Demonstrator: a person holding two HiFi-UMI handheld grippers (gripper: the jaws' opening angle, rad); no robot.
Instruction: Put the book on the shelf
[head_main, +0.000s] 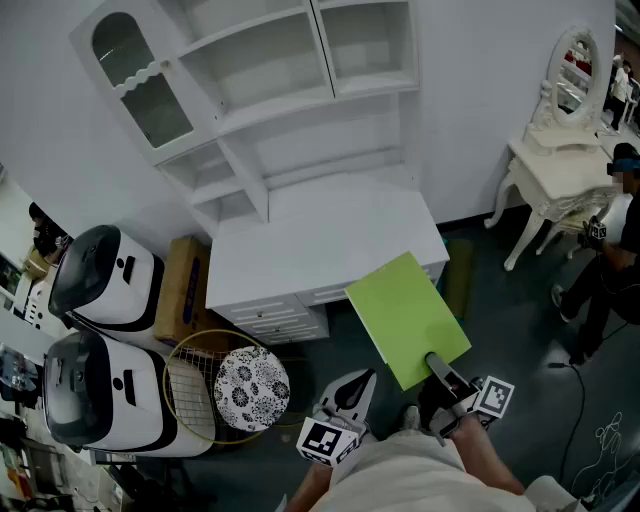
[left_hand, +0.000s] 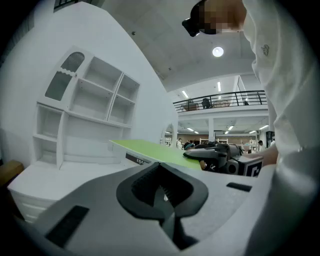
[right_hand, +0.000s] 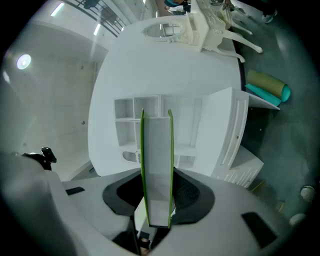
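We hold the green book (head_main: 408, 318) clamped between the jaws of our right gripper (head_main: 437, 368). The pads press on its two covers at the near end. Looking along those jaws, we see the pale page edge facing back at us, with a green cover on either side, each against a pad. From the head view the upper cover lies face up.

The book reaches out ahead of the jaws, in the air over the front corner of the white desk top (head_main: 300, 250). Farther ahead of the jaws stands the white shelf unit (head_main: 270, 90), rising from the back of that desk top.

Our left gripper (head_main: 360, 385) hangs just left of the right one, jaws closed together, pad against pad. The book passes ahead and to the right of its tips, apart from them.

Left of the left jaws, down on the floor, we see a wire basket (head_main: 190, 390) with a patterned round disc (head_main: 252, 388) overlapping its rim. Beyond it are a cardboard box (head_main: 180, 290) and two white appliances (head_main: 105, 285).
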